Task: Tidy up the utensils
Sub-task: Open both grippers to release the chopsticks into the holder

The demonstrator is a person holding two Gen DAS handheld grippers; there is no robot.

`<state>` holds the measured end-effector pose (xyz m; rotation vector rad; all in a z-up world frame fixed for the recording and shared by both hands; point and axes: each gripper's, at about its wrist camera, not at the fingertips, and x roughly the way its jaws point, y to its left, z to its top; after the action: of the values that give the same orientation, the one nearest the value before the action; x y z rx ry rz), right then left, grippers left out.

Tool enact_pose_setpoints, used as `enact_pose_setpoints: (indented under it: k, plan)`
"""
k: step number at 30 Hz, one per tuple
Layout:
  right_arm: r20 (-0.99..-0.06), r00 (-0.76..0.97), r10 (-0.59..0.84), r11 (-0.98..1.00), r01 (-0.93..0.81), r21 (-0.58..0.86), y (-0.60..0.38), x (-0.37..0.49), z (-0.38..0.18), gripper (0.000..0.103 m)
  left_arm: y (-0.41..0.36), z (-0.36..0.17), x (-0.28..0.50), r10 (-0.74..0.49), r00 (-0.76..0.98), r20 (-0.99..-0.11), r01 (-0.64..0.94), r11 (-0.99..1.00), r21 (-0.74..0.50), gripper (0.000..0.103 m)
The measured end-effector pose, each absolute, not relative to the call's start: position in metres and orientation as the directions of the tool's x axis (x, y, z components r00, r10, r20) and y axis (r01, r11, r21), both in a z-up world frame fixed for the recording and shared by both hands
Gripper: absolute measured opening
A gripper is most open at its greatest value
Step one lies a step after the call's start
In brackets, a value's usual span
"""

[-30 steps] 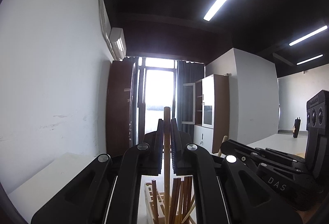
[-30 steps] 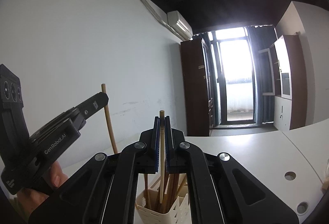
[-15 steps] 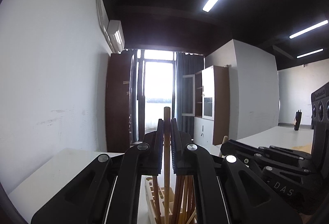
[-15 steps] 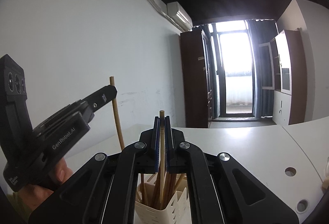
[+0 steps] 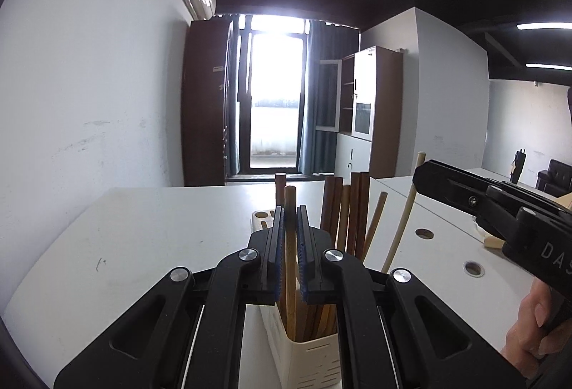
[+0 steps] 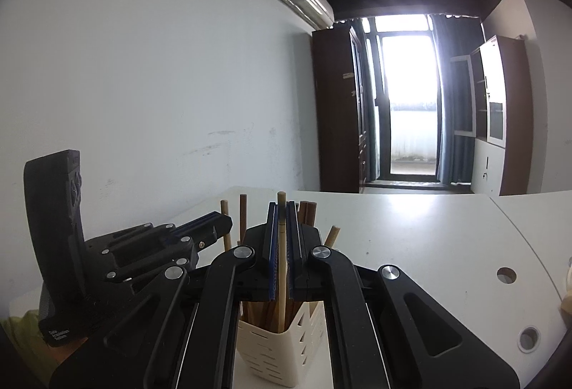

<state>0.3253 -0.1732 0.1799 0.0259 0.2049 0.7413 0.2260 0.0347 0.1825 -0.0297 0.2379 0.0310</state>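
**Clerk:** Item one, holdings?

**Me:** My left gripper: jaws clenched on one pale chopstick, its lower end already inside the cream holder. My right gripper: jaws clenched on another chopstick, upright over the same holder.

**Clerk:** Item two, stock placed?

**Me:** Several dark and pale sticks stand in the holder on the white worktop.

**Clerk:** Outstanding?

**Me:** Releasing both, I judge. Any further loose utensils: none visible.

Left gripper, right gripper: jaws clamped, near level.
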Motion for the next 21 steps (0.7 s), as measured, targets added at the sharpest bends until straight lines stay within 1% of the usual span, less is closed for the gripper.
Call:
enact_pose_setpoints:
  k: [3, 8, 12, 13, 14, 15, 16, 19, 21]
  plan:
    - [-0.202, 0.713, 0.671, 0.738, -0.667, 0.099, -0.172, 0.326, 0.175, 0.005, 0.032, 0.178, 0.216, 0.036, 0.976, -0.216, -0.036, 0.999, 0.005, 0.006]
    - [-0.228, 0.714, 0.662, 0.746, -0.658, 0.106, -0.171, 0.328, 0.169, 0.005, 0.032, 0.181, 0.211, 0.029, 0.975, -0.22, -0.027, 1.0, 0.014, 0.007]
    - [-0.248, 0.717, 0.652, 0.753, -0.65, 0.1, -0.169, 0.33, 0.164, 0.006, 0.034, 0.184, 0.212, 0.019, 0.974, -0.225, -0.021, 1.0, -0.005, 0.007]
    - [-0.256, 0.718, 0.647, 0.757, -0.646, 0.101, -0.17, 0.331, 0.163, 0.008, 0.036, 0.185, 0.21, 0.019, 0.974, -0.227, -0.022, 1.0, -0.011, 0.008]
    - [-0.268, 0.717, 0.643, 0.759, -0.643, 0.101, -0.17, 0.331, 0.162, 0.011, 0.037, 0.187, 0.209, 0.013, 0.974, -0.227, -0.018, 1.0, -0.018, 0.01]
    - [-0.277, 0.718, 0.639, 0.762, -0.64, 0.099, -0.171, 0.33, 0.162, 0.02, 0.038, 0.189, 0.208, 0.011, 0.974, -0.228, -0.016, 1.0, -0.022, 0.014]
    - [-0.276, 0.721, 0.636, 0.765, -0.636, 0.1, -0.173, 0.329, 0.162, 0.026, 0.039, 0.19, 0.206, 0.013, 0.974, -0.228, -0.018, 1.0, -0.02, 0.016]
    - [-0.277, 0.721, 0.635, 0.766, -0.634, 0.106, -0.18, 0.326, 0.165, 0.026, 0.038, 0.19, 0.196, 0.018, 0.973, -0.229, -0.022, 1.0, -0.013, 0.017]
    - [-0.276, 0.725, 0.63, 0.771, -0.628, 0.109, -0.184, 0.324, 0.166, 0.028, 0.037, 0.19, 0.191, 0.016, 0.97, -0.243, -0.019, 1.0, -0.011, 0.022]
